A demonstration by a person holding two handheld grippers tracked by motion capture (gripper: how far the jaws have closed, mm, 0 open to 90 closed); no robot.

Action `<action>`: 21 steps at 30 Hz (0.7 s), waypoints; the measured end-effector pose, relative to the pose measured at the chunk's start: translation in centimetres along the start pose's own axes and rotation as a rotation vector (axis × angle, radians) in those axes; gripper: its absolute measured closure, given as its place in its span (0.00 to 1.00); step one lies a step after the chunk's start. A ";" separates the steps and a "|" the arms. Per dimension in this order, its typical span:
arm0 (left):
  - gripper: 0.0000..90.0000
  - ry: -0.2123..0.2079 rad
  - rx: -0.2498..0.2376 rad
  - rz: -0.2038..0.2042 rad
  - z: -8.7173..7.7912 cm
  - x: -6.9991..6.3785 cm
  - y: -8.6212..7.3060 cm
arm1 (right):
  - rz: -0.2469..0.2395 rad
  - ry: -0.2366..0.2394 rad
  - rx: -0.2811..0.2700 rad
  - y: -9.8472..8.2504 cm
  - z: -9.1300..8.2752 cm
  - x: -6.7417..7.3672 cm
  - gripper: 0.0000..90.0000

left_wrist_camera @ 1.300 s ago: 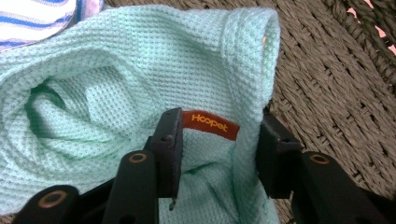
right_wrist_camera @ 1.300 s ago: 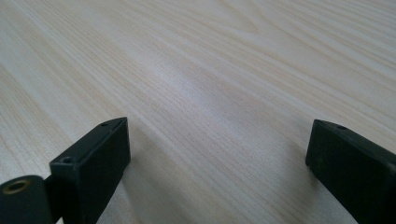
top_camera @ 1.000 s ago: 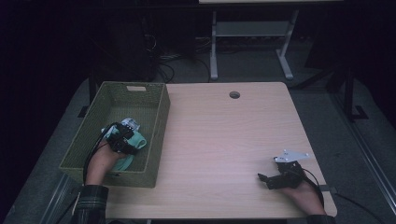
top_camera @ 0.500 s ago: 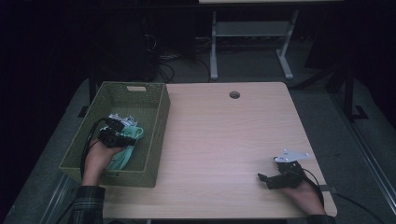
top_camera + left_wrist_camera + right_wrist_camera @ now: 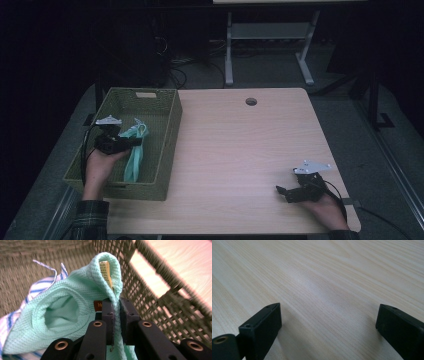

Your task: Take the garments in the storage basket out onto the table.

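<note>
1. Left tongs (image 5: 131, 142) have just been closing and are now clamped on a fold of the mint green cloth (image 5: 134, 159), over the left side of the woven basket (image 5: 170, 150).
2. The cloth's long axis runs near-to-far, with the free end trailing toward the near wall.
3. Right tongs (image 5: 283, 191) sit wide apart and holding nothing at the bench's (image 5: 240, 150) near right, well apart from the basket, so the left hand's way nearer.
4. A striped cloth (image 5: 37, 287) lies under it.

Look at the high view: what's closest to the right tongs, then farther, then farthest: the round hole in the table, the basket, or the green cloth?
From the right tongs:
1. Round hole, up at the table's far edge.
2. Basket, on the table's left side.
3. Green cloth, hanging inside the basket, pinched by the left tongs.
</note>
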State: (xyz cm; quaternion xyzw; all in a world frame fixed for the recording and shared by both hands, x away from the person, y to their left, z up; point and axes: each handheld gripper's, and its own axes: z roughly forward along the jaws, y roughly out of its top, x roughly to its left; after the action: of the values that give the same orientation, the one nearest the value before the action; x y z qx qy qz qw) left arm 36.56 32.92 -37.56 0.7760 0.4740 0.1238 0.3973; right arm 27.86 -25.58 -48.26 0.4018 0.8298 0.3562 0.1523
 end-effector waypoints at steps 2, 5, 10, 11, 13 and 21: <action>0.92 -0.011 -0.050 -0.018 -0.5 0.0 0.1 | 0.000 0.000 0.000 0.0 0.0 0.0 0.07; 0.92 -0.017 -0.098 -0.022 -1.2 0.0 0.3 | 0.001 0.000 0.000 0.0 0.0 0.0 0.07; 0.92 -0.031 -0.169 -0.018 -2.2 -0.1 0.6 | 0.000 0.000 0.000 0.0 0.0 0.0 0.07; 0.92 -0.038 -0.185 -0.018 -2.4 -0.2 0.7 | 0.001 0.000 0.000 0.0 0.0 0.0 0.07; 0.92 -0.054 -0.219 -0.018 -2.8 -0.3 0.9 | 0.001 0.000 0.000 0.0 0.0 0.0 0.07; 0.92 -0.100 -0.319 0.018 -4.4 -1.5 1.8 | 0.001 0.000 0.000 0.0 0.0 0.0 0.07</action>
State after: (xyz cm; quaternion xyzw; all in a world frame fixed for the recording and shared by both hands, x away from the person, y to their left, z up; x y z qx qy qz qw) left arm 34.43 33.46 -33.14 0.7125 0.4208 0.1624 0.5374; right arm 27.86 -25.58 -48.26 0.4020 0.8297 0.3562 0.1523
